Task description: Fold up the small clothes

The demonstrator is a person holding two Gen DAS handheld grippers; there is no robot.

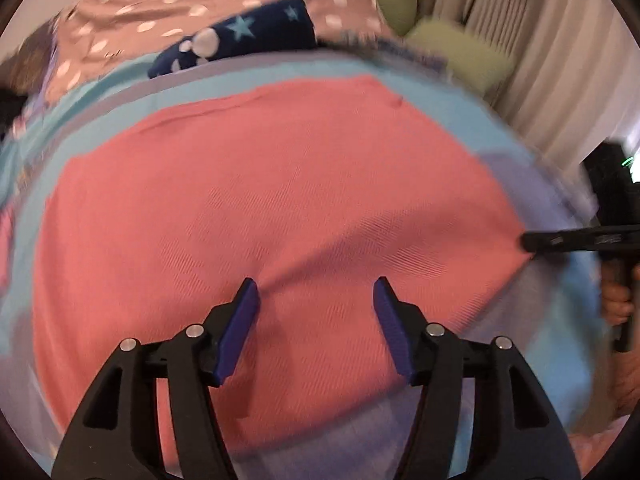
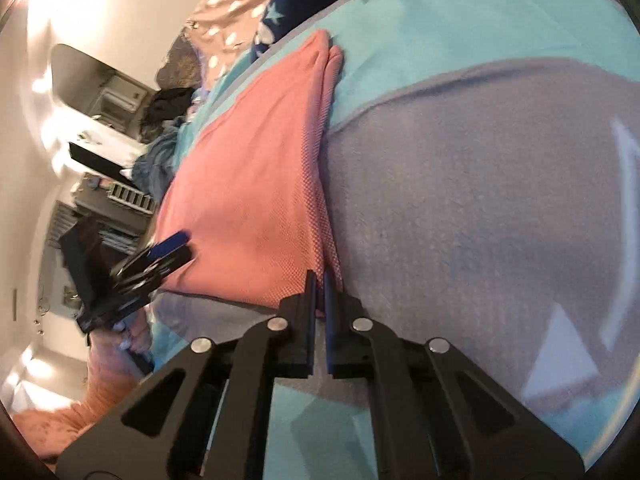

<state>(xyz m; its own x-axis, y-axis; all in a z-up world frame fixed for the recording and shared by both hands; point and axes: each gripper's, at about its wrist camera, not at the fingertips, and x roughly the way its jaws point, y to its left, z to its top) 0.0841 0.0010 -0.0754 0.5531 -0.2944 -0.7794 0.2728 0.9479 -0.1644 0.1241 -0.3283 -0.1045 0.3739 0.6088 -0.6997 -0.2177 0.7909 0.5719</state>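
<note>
A coral knit garment (image 1: pixel 260 200) lies spread flat on a turquoise and grey bedspread (image 2: pixel 480 200). The right hand-held gripper (image 2: pixel 319 280) is clamped on the garment's near corner, its blue pads pressed together over the fabric. The left hand-held gripper (image 1: pixel 316 292) hovers above the garment with its fingers apart, holding nothing. Beyond the garment lies a navy star-patterned cloth (image 1: pixel 248 36), beside a pink polka-dot pillow (image 1: pixel 160 12).

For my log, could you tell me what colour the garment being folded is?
The garment is plain coral pink; the left wrist view shows it best.
</note>
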